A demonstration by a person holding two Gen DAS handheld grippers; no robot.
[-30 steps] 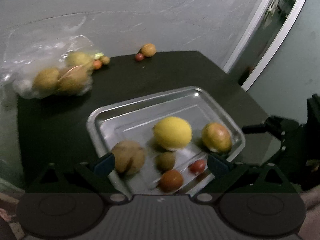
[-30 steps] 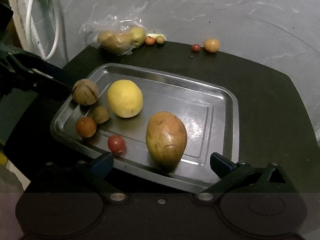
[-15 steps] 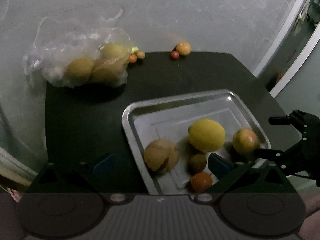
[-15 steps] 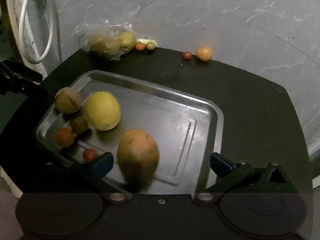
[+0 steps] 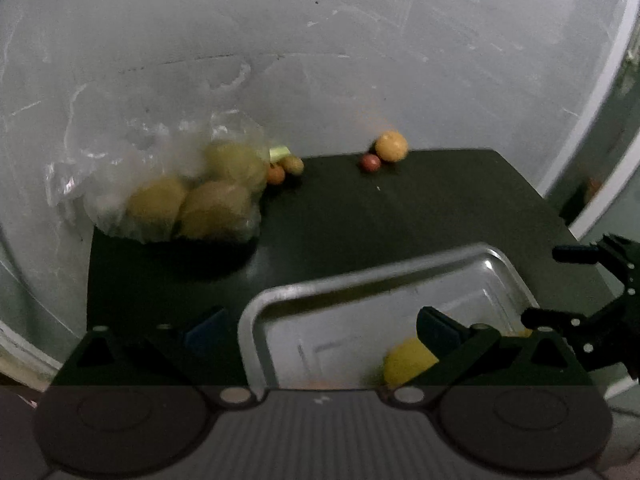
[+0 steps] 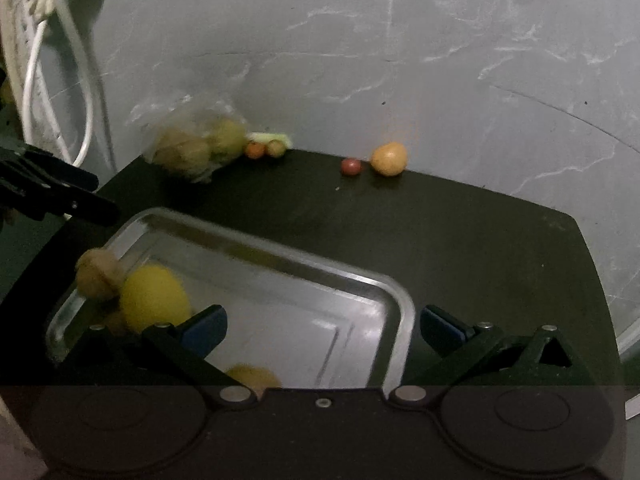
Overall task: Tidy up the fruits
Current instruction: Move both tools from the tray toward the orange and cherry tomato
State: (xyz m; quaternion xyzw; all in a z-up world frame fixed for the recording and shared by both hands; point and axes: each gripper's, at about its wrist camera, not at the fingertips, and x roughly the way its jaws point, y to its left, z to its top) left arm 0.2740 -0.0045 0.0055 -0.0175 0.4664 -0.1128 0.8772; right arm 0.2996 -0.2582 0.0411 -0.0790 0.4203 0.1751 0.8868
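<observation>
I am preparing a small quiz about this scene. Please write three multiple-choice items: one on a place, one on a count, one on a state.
1. Where is the plastic bag of fruit?
A. in the tray
B. at the table's back by the wall
C. on the floor

2. How many loose fruits lie at the back, outside bag and tray?
A. one
B. four
C. seven

3. The right tongs are:
A. open, empty
B. shut on a lemon
C. shut on the bag

Key: 1 B, the plastic bag sits by the wall, away from the tray. 2 B, two pairs. 3 A, right tongs hold nothing.

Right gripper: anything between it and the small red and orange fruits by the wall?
Nothing visible. Ahead of the open right gripper, past the metal tray's corner, bare black tabletop runs to the red fruit and orange fruit.
</observation>
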